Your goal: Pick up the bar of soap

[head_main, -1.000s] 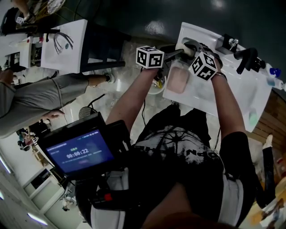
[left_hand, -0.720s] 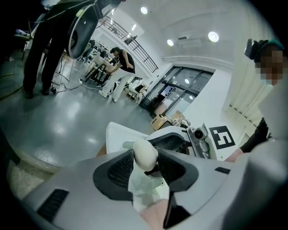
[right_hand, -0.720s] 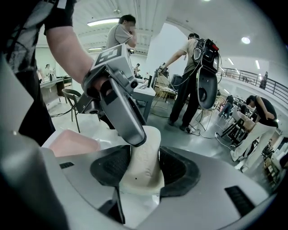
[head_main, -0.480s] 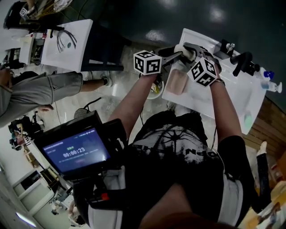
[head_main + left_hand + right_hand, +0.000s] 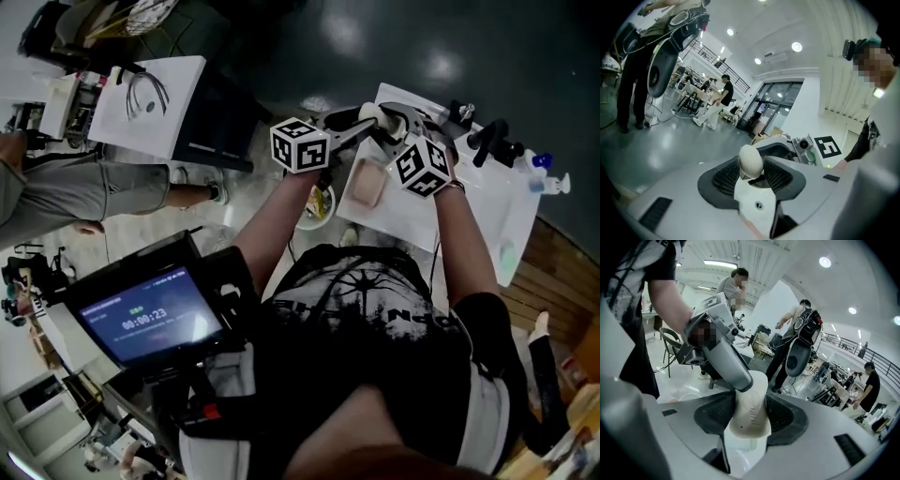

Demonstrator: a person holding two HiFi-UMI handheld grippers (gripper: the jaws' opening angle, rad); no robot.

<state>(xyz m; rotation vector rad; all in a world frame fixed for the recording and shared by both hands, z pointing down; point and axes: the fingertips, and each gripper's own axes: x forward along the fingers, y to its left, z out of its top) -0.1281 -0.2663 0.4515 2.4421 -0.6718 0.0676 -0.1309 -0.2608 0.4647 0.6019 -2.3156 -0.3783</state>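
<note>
The left gripper (image 5: 752,174) reaches in from beyond the left edge of the white washbasin (image 5: 469,202). Its jaws have just been closing, and they now pinch one end of the pale bar of soap (image 5: 751,161), with the ribbed pads pressed against both of its sides. The soap hangs in the air above the washbasin's left end, clear of its surface. It sits over the pinkish soap dish (image 5: 366,183) that lies in the left part of the washbasin, and it touches neither.

The right gripper (image 5: 751,418) comes in over the washbasin's near edge. Its jaws are clamped on the other end of the same bar, which is wedged upright between the dark pads. The two grippers face each other across the soap. A black tap (image 5: 487,141) stands at the washbasin's far edge, toward its right side.
</note>
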